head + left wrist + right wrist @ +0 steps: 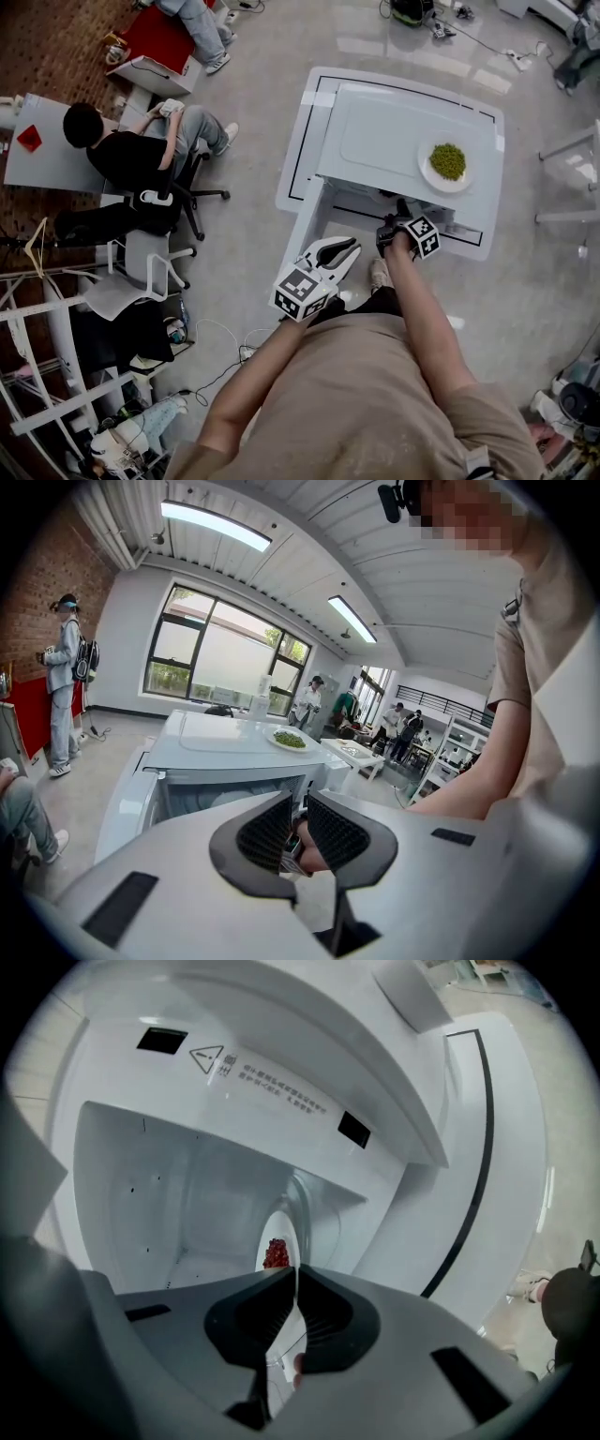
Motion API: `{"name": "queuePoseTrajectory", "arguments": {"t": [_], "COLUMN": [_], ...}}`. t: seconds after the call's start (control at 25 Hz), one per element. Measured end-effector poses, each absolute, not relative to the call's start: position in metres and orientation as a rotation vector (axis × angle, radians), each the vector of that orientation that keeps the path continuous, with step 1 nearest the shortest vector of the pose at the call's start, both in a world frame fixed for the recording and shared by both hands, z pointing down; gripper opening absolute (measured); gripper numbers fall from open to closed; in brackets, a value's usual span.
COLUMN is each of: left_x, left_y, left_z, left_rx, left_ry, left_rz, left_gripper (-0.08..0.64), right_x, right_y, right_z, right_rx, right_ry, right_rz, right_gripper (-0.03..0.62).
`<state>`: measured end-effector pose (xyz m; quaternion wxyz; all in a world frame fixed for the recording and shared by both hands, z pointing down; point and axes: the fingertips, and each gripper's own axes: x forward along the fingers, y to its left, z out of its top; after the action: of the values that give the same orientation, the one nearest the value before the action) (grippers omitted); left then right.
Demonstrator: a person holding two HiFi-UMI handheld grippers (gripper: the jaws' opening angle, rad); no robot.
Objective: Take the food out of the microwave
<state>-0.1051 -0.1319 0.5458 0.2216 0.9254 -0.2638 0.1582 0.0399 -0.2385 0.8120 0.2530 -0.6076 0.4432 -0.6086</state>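
A white microwave (403,131) stands with its door (298,150) swung open to the left. Inside it, a white plate (283,1232) carries red food (275,1253). My right gripper (389,228) reaches into the opening, and in the right gripper view its jaws (296,1271) are shut on that plate's near rim. My left gripper (343,251) hangs back in front of the microwave (234,752), open, with nothing between its fingers. A second plate of green food (447,163) rests on the microwave's top, also seen as the green plate (289,740).
A person sits on an office chair (141,244) at a desk (37,150) to the left. A red board (155,37) and cables lie on the floor beyond. Several people stand in the background by the windows (216,663). The open door (469,1147) stands to my right gripper's right.
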Motion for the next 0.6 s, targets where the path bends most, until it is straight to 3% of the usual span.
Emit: {"name": "queuePoseTrajectory", "arguments": {"t": [0.4, 0.48, 0.6], "left_x": [-0.098, -0.097, -0.095], "left_y": [-0.134, -0.134, -0.134], "left_z": [0.549, 0.549, 0.548], "left_rx": [2.556, 2.554, 2.550], "left_ry": [-0.720, -0.715, -0.711], "left_rz": [0.436, 0.435, 0.422], "left_gripper": [0.048, 0.048, 0.048], "right_x": [0.044, 0.041, 0.037], "right_y": [-0.221, -0.223, -0.226], "right_z": [0.816, 0.818, 0.823], "right_rx": [-1.609, -1.624, -1.613], "right_ry": [1.220, 1.235, 1.242], "right_rz": [-1.601, -1.617, -1.644], "right_gripper": [0.026, 0.075, 0.080]}}
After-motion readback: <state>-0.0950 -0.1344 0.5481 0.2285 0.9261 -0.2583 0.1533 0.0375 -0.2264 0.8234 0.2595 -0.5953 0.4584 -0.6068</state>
